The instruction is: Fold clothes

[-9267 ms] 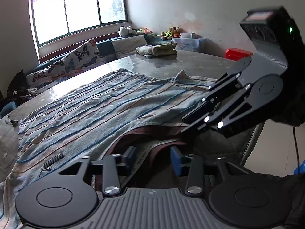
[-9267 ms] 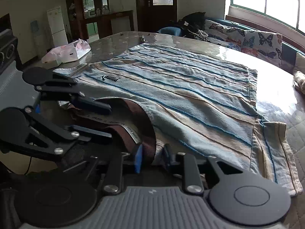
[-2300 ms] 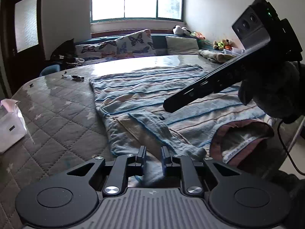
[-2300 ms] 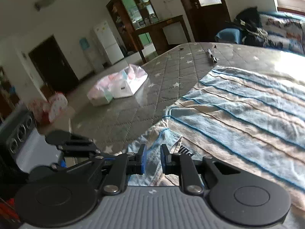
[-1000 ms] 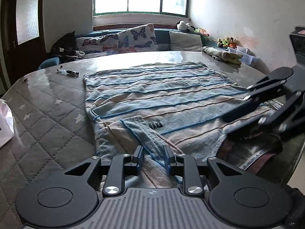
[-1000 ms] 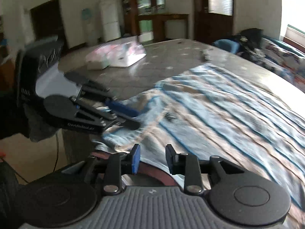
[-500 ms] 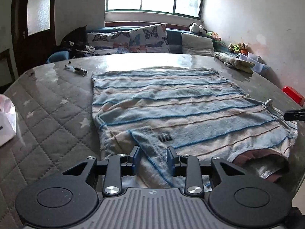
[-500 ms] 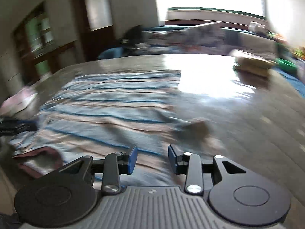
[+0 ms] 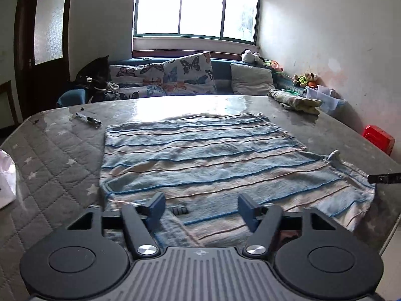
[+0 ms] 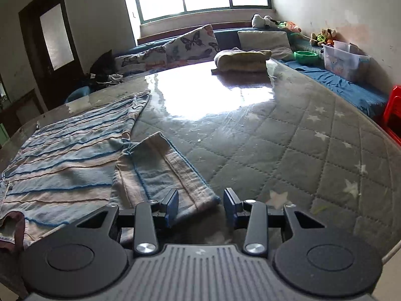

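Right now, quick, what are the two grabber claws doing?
Left gripper: open, holding nothing, above the blue and beige striped knit shirt.
Right gripper: open, holding nothing, at the shirt's short sleeve.

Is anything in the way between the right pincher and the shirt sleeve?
Nothing visible. The right gripper is open, and the sleeve of the striped shirt lies flat on the table right before its fingers.

Butterfly cushions [image 9: 186, 76], red stool [image 9: 378, 139]
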